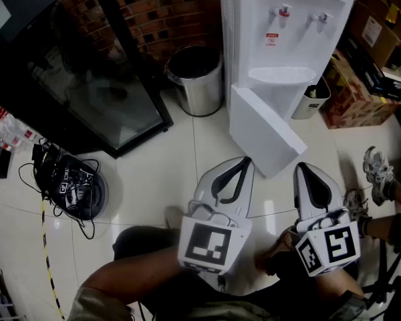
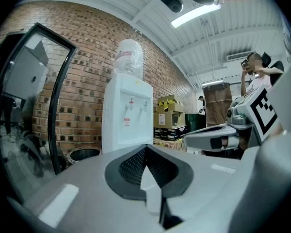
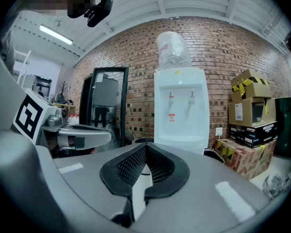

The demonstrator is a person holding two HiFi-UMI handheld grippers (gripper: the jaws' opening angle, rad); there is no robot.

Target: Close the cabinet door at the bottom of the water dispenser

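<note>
The white water dispenser (image 1: pixel 287 25) stands against the brick wall. Its bottom cabinet door (image 1: pixel 264 134) hangs open, swung out over the floor toward me. My left gripper (image 1: pixel 242 162) is just in front of the door's near edge, a little to its left, jaws shut and empty. My right gripper (image 1: pixel 302 169) is held close below the door's right corner, also shut with nothing in it. The left gripper view shows the left gripper (image 2: pixel 145 149) pointing at the dispenser (image 2: pixel 127 115); the right gripper (image 3: pixel 145 148) faces the dispenser (image 3: pixel 179 110) too. In both gripper views the door is hidden behind the jaws.
A steel bin (image 1: pixel 197 79) stands left of the dispenser, beside a black glass-door cabinet (image 1: pixel 87 65). A small white bin (image 1: pixel 312 97) and cardboard boxes (image 1: pixel 351 102) are on the right. Cables on a round device (image 1: pixel 73 186) lie at the left. A person's shoe (image 1: pixel 377 172) is at the right.
</note>
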